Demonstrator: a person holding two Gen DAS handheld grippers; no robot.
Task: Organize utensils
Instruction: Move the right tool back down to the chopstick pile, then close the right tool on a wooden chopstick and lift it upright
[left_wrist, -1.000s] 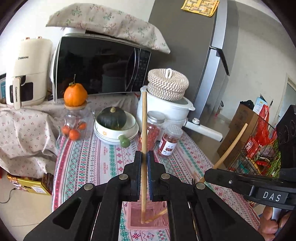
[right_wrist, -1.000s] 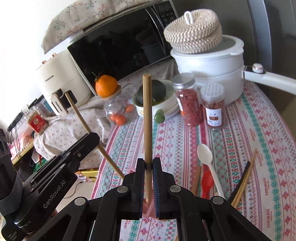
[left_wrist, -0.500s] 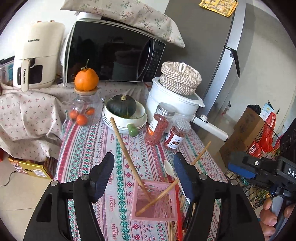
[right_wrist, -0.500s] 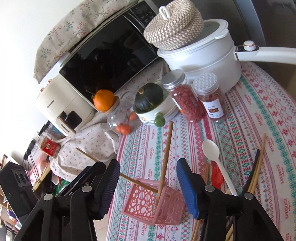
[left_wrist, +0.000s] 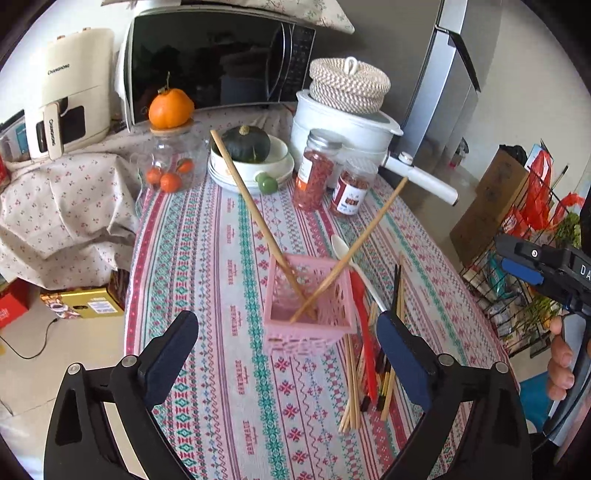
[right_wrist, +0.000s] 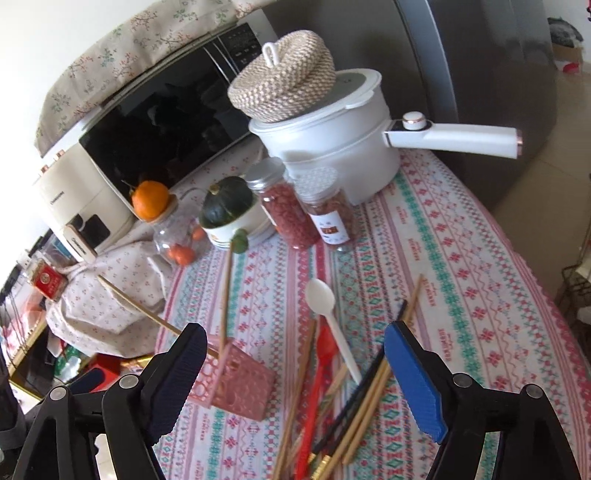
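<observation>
A pink lattice basket (left_wrist: 308, 299) stands on the patterned tablecloth and holds two bamboo chopsticks, one leaning left (left_wrist: 251, 210), one leaning right (left_wrist: 365, 236). It also shows in the right wrist view (right_wrist: 232, 380). Right of it lie several loose chopsticks (left_wrist: 388, 365), a red spoon (left_wrist: 364, 325) and a white spoon (left_wrist: 347, 254); they also show in the right wrist view: chopsticks (right_wrist: 365, 410), white spoon (right_wrist: 328, 314). My left gripper (left_wrist: 288, 362) is open and empty, in front of the basket. My right gripper (right_wrist: 295, 380) is open and empty above the loose utensils.
At the back stand a white pot with a woven lid (left_wrist: 347, 114), two spice jars (left_wrist: 332, 181), a bowl with a green squash (left_wrist: 247, 151), a glass jar with an orange (left_wrist: 171, 147), a microwave (left_wrist: 218, 62) and an air fryer (left_wrist: 70, 92). A wire rack (left_wrist: 517, 266) stands at the right.
Both grippers opened and let go of their chopsticks, which now lean crossed in the pink basket. Both grippers have pulled back and up from the basket.
</observation>
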